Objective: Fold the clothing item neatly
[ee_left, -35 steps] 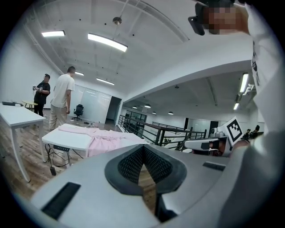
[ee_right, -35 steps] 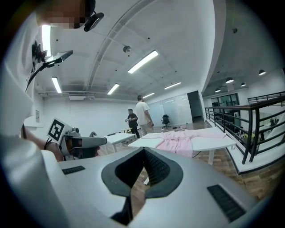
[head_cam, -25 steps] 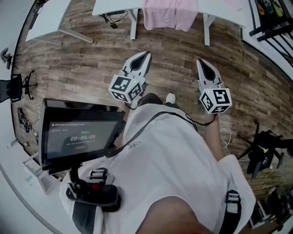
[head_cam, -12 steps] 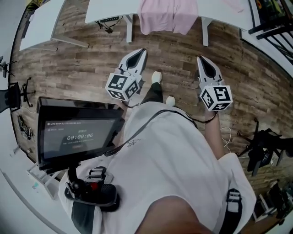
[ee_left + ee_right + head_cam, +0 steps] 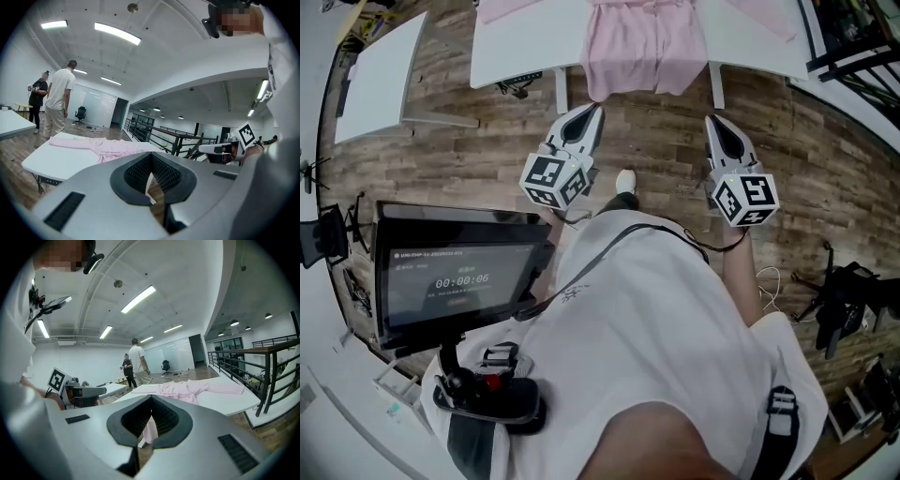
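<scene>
A pink long-sleeved garment (image 5: 633,47) lies spread on a white table (image 5: 525,37) ahead of me, its lower part hanging over the near edge. The left gripper view shows the garment (image 5: 101,147) on the table (image 5: 47,161), and the right gripper view shows it too (image 5: 187,390). My left gripper (image 5: 598,110) and right gripper (image 5: 710,122) are held side by side over the wooden floor, short of the table, both pointing at it. Each has its jaws shut with nothing between them, left (image 5: 151,157) and right (image 5: 151,401).
A monitor on a cart (image 5: 459,272) stands close at my left. Another white table (image 5: 380,66) is at the far left. A black stand (image 5: 839,300) is at the right and a black railing (image 5: 853,47) at the far right. Two people (image 5: 58,101) stand beyond the table.
The table and pink garment have come closer in the head view as I walk forward. Both grippers stay shut and keep their spacing.
</scene>
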